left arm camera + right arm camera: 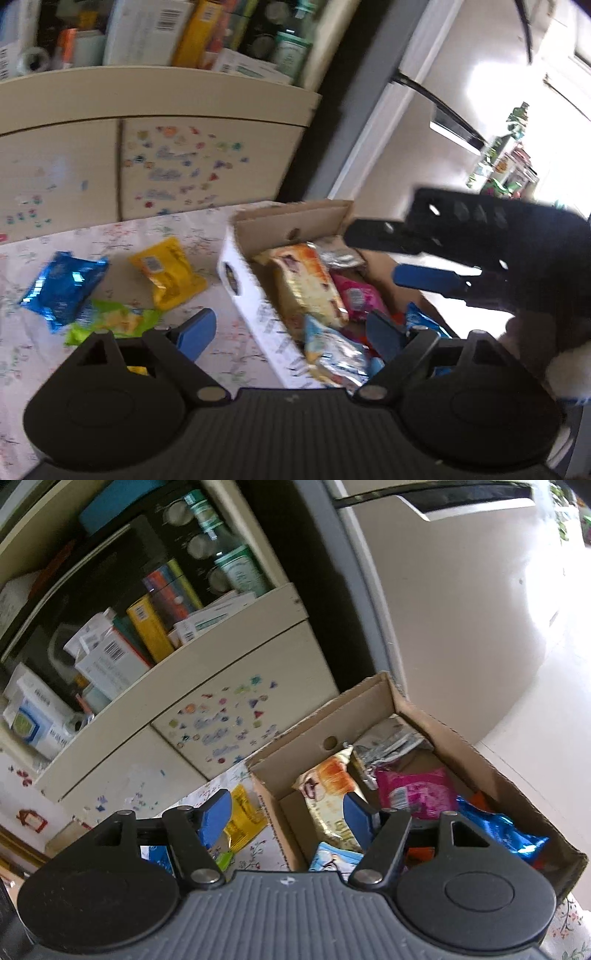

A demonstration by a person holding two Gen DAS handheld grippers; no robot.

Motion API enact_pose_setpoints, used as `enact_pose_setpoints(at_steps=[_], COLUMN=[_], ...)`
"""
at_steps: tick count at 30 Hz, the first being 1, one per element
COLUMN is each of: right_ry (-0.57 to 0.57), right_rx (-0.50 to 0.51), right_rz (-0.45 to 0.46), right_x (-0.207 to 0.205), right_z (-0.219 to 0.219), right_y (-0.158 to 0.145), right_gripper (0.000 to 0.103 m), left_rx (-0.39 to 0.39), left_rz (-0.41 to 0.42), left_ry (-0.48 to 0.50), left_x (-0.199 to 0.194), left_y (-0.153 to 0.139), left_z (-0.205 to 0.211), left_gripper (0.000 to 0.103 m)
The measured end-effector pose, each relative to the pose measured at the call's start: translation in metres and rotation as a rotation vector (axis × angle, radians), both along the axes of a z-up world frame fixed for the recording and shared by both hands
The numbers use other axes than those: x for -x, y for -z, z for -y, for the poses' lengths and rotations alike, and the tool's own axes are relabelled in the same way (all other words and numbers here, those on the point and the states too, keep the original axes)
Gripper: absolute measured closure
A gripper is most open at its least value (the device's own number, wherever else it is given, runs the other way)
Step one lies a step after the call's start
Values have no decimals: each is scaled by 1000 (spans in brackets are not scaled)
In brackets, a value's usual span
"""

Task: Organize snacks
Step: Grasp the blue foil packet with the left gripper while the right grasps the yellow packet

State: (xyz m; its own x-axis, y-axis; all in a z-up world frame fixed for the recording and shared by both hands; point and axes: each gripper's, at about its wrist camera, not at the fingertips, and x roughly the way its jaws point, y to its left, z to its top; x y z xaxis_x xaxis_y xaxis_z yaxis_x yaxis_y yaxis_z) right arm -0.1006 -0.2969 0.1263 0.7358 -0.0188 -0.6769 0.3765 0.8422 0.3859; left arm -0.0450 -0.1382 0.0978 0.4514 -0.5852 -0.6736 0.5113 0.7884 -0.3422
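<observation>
Two wrist views of a snack-sorting task. The cardboard box (291, 221) stood on a floral tablecloth (229, 332) and already held several packets: a long orange-and-cream pastry packet (306, 284), a pink packet (356, 299), a silver packet (338, 254) and a pale blue-and-white packet (332, 354). Three snacks lay outside it on the cloth: a blue packet (62, 284), a yellow packet (166, 273) and a green packet (110, 321), the green one touching the blue.

The left gripper (291, 332) stood with its jaws spread wide and nothing between them, straddling the near white wall of the box. The right gripper (288, 819), seen also from the left wrist above the far side of the box, likewise had its jaws parted and gripped nothing; its blue pads framed the box's left wall.

The step in hand was judged to be fetching the next loose packet. To do it well, the left gripper would best swing toward the cloth, come down with the pads across a packet's short width, and close on the crimped body rather than a slippery corner.

The pastry packet's long axis ran from the box's far wall toward the cameras. The yellow packet lay slanted, its sealed ends pointing up-left and down-right in the left view.
</observation>
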Motion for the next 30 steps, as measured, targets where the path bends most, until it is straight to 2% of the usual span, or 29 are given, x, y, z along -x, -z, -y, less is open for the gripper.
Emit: enact_pose_setpoints(at_steps=[6,9,12,16,20,25,30], right_ry=[-66,-110,-165,-238,-300,-347,-382], right_rx=[41,55,56,39,0,-45,-50], right_rz=[14,25,30,20,-19,-96,-165], right_x=[-7,-10,-14,-20,-26,-34,-38], right_z=[-17,-27,-39,-55,-70,-88,-106], right_y=[0,0,2,9,21,42,61], right_gripper=[30,29,29,29,29,29,29], left_rx=[-16,-21,-11,-43,-78,-153,-183], left_rz=[8,-21,-53,-58,-75,-75,-124], left_ry=[-108,-171,-234,-293,-316,-292,-284], left_x=[-27,-46,-61,-77,-88,-99,-113], left_y=[-14,-17,-16,-8,5,27,55], left_z=[-44,-69,-95,-117,-129,-129,-129], left_gripper=[14,14,14,14,14,14,14])
